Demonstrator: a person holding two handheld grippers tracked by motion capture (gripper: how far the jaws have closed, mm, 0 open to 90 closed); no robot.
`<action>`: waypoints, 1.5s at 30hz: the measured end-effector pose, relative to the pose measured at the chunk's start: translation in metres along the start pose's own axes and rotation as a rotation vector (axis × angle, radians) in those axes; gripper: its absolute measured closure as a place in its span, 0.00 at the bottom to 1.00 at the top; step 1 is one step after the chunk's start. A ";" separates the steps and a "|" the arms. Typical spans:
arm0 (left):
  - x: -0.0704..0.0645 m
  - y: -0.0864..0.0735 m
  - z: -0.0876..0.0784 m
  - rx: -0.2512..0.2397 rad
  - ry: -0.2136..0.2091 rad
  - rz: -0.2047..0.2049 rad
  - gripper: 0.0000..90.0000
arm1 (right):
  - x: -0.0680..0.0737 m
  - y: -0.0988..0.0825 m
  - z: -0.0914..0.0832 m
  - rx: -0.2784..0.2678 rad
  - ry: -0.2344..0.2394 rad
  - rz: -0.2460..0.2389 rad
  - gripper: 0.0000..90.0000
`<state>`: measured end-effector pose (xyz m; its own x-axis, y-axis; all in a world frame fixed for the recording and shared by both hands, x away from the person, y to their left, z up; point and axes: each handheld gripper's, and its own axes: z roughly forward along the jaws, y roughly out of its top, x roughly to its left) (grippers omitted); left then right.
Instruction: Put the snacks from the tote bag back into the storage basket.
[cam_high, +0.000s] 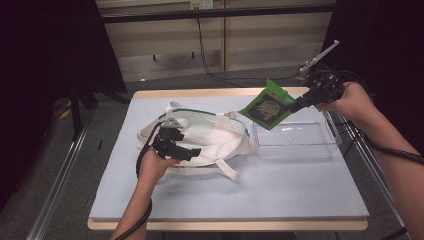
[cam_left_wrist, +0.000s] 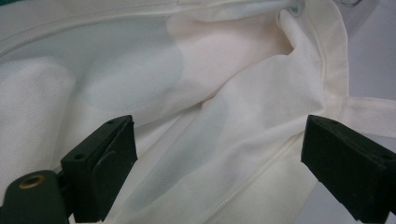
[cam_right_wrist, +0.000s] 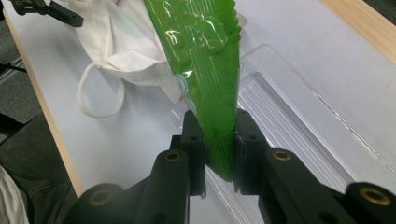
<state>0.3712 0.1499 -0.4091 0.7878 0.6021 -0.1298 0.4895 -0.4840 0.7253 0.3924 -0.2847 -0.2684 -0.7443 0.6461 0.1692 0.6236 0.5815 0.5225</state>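
Note:
A green snack packet (cam_high: 266, 106) hangs tilted in the air above the left end of a clear plastic tray (cam_high: 320, 145). My right gripper (cam_high: 294, 105) is shut on its right edge. In the right gripper view the black jaws (cam_right_wrist: 218, 127) pinch the packet's (cam_right_wrist: 205, 56) lower corner. A white tote bag (cam_high: 210, 135) lies on the table left of the tray. My left gripper (cam_high: 191, 152) rests on the bag's near side. In the left gripper view its jaws (cam_left_wrist: 219, 135) stand wide apart over the bag's cloth (cam_left_wrist: 196, 79), open.
A light blue mat (cam_high: 280, 185) covers the wooden table. The bag's strap (cam_high: 227, 170) trails toward the front. A metal rail (cam_high: 367, 155) runs along the table's right side. In the right gripper view the table's edge (cam_right_wrist: 42, 102) and a person's lap are at left.

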 end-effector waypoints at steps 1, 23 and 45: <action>0.000 0.000 0.000 0.000 0.004 -0.001 0.12 | -0.001 -0.001 -0.001 -0.001 -0.002 0.001 0.86; 0.002 -0.001 0.000 -0.008 -0.001 -0.005 0.12 | -0.015 -0.024 -0.006 0.029 -0.048 0.023 0.86; 0.001 -0.001 0.000 -0.008 0.017 0.011 0.12 | -0.021 -0.042 -0.006 0.050 -0.059 0.016 0.86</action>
<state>0.3713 0.1510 -0.4098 0.7865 0.6077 -0.1098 0.4777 -0.4859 0.7319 0.3809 -0.3255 -0.2889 -0.7199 0.6823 0.1272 0.6474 0.5941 0.4773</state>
